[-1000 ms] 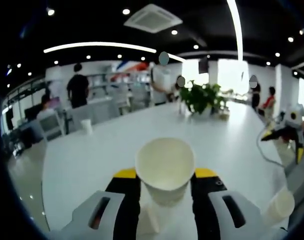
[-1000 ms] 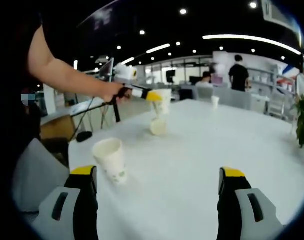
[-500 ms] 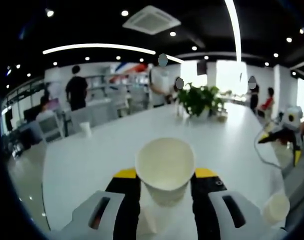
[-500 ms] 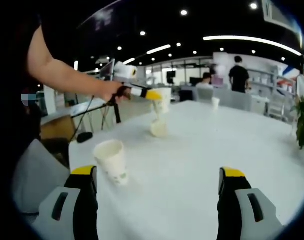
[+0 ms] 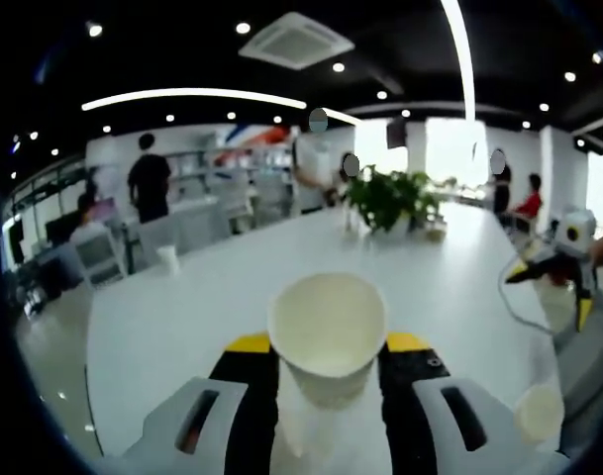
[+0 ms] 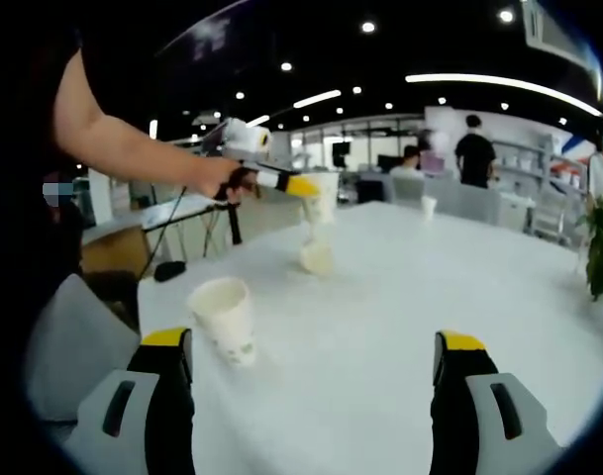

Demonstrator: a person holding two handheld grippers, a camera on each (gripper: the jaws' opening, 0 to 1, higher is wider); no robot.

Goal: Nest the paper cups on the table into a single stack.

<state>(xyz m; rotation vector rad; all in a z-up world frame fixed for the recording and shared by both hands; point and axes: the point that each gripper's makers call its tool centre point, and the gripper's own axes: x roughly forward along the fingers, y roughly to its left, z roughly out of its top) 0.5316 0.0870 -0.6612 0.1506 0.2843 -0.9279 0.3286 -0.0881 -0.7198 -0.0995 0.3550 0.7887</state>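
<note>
A white paper cup [image 5: 328, 315] stands upright between the yellow-tipped jaws of my left gripper [image 5: 328, 348], which is shut on it. In the right gripper view that left gripper [image 6: 306, 188] holds the cup [image 6: 326, 195] in the air just above another cup [image 6: 315, 259] on the white table [image 6: 400, 297]. My right gripper [image 6: 314, 371] is open over the table with nothing between its jaws. An upright cup [image 6: 225, 319] stands just ahead of its left jaw; the same cup [image 5: 539, 411] appears low at the right in the left gripper view. The right gripper [image 5: 551, 287] shows there too.
A small cup [image 5: 168, 259] stands far off near the table's left edge, also seen as a far cup [image 6: 427, 205]. A potted plant [image 5: 390, 198] sits at the far end. Chairs and standing people are behind the table. A person's arm [image 6: 133, 148] reaches over the near corner.
The left gripper and its cup have risen slightly above the cup beneath. The right gripper has stayed open and nearly still.
</note>
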